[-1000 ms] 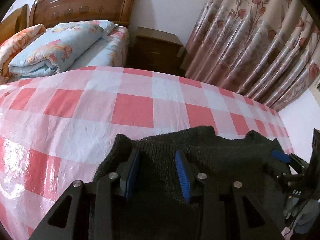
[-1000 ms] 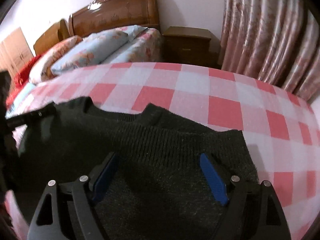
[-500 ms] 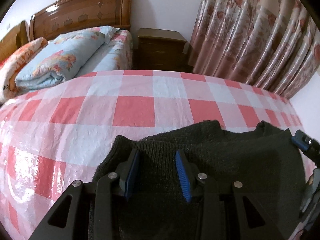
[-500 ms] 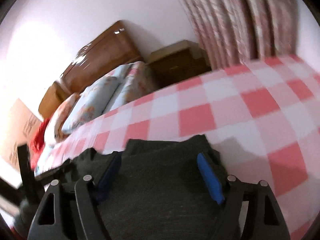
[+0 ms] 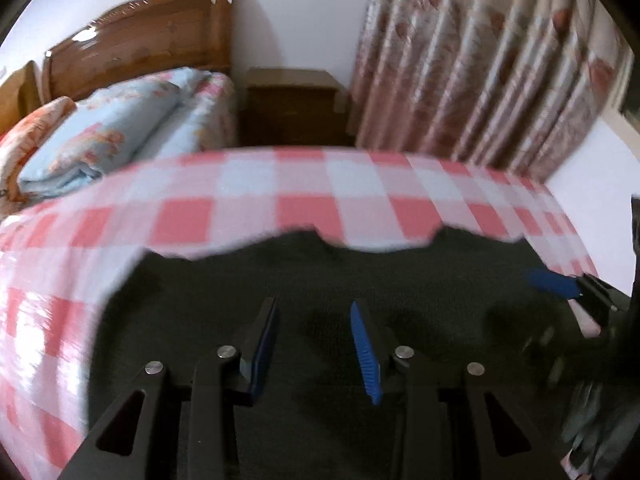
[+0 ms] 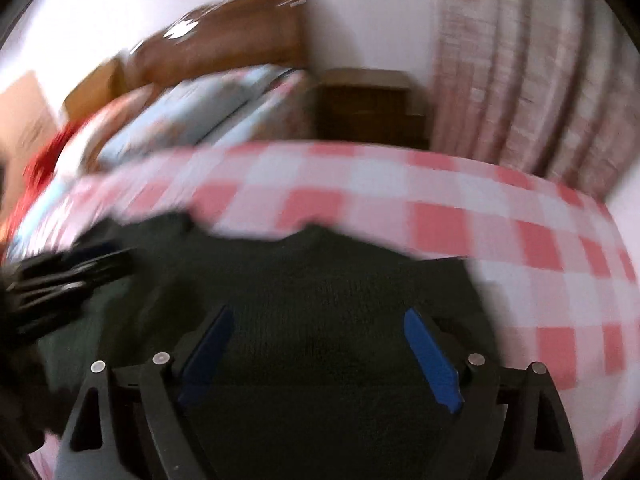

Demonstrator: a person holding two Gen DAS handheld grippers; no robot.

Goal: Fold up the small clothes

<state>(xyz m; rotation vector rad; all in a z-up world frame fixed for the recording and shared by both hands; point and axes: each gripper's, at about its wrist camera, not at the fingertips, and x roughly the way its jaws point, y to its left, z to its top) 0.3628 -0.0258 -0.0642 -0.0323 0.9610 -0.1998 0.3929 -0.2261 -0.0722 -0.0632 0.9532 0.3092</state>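
Observation:
A dark knit garment (image 5: 400, 280) lies spread on the table under a pink-and-white checked cloth (image 5: 304, 188). My left gripper (image 5: 314, 308) hovers over its left part, jaws partly apart, only flat fabric below them and finger shadows on the knit. My right gripper (image 6: 318, 316) stands wide open above the garment (image 6: 320, 272), with nothing pinched. One blue pad (image 5: 552, 284) of the right gripper shows at the garment's right edge in the left wrist view. The left gripper (image 6: 68, 272) is a dark blur at the left of the right wrist view.
Beyond the table stands a bed with a wooden headboard (image 5: 140, 52) and a folded blue floral quilt (image 5: 108, 140). A dark wooden nightstand (image 5: 292, 108) sits beside it. Floral curtains (image 5: 480, 80) hang at the right. The checked cloth (image 6: 440, 200) stretches past the garment.
In the left wrist view the garment now reaches farther past the fingertips and more of it shows. The right wrist view, tilted half a second ago, has swung back level. Both views are blurred.

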